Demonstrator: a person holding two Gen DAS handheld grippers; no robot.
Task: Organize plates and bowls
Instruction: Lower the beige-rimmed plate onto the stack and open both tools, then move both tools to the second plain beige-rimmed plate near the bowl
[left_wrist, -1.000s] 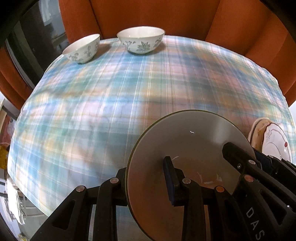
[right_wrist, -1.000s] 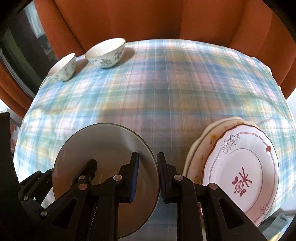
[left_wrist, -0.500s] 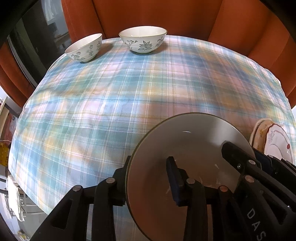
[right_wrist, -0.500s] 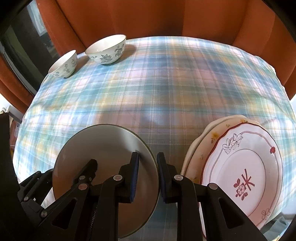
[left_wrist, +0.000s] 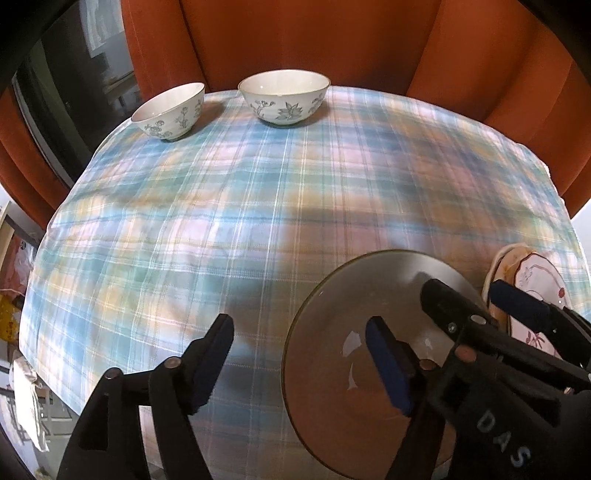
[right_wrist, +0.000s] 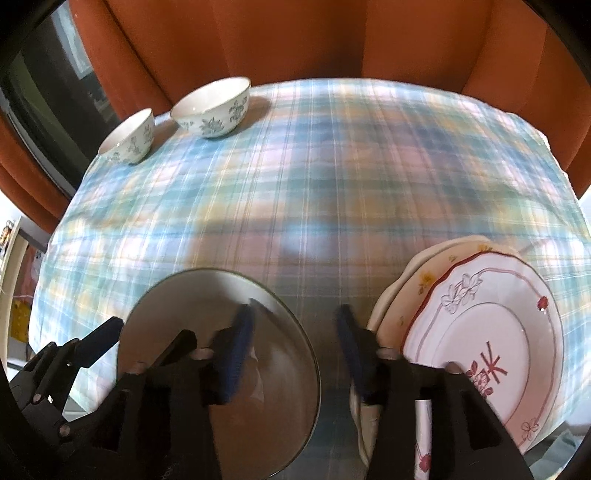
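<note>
Covering the table, a plaid cloth (left_wrist: 258, 206) meets orange curtains (left_wrist: 332, 40); both grippers' jaws are opening.

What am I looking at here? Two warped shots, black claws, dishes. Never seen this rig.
No robot: a person holds a two-finger gripper in each hand, each with a fisheye camera looking along its fingers. One view is from the left gripper, the other from the right gripper. On the plaid tablecloth lie a grey plate, a stack of patterned plates to its right, and two floral bowls at the far edge. Both grippers' jaws are opening around the grey plate's rims; nothing is gripped.
</note>
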